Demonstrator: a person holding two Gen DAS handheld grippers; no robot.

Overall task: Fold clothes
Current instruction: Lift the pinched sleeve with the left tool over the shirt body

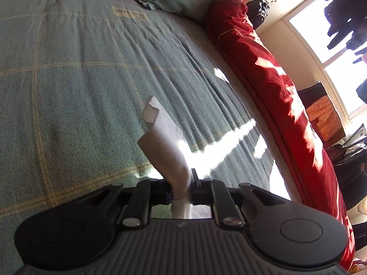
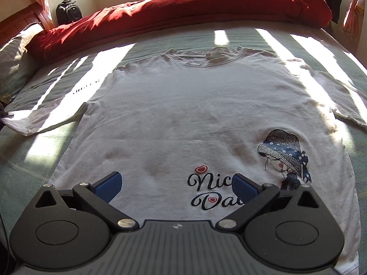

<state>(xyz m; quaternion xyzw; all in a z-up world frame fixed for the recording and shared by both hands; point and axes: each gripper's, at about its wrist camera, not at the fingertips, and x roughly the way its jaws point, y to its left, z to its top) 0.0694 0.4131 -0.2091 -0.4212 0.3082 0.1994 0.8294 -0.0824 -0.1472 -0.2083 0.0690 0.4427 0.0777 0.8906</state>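
A white T-shirt (image 2: 183, 105) lies face up and spread out on the green bed sheet (image 2: 25, 160), collar away from me. It has a "Nice Day" print (image 2: 206, 190) and a girl in a hat (image 2: 282, 153). My right gripper (image 2: 176, 185) hovers open over the shirt's lower part, its blue pads (image 2: 110, 183) wide apart with nothing between them. My left gripper (image 1: 181, 190) is shut on a strip of white cloth (image 1: 160, 137), which rises out of the jaws above the sheet (image 1: 68, 91). That view does not show which part of the shirt it is.
A rolled red duvet (image 2: 183, 2) runs along the bed's far side, also in the left wrist view as the red duvet (image 1: 263, 68). A pillow (image 2: 16, 52) lies at the head. A black bag (image 2: 68, 11) stands by the wall. Clothes hang at the window (image 1: 344, 16).
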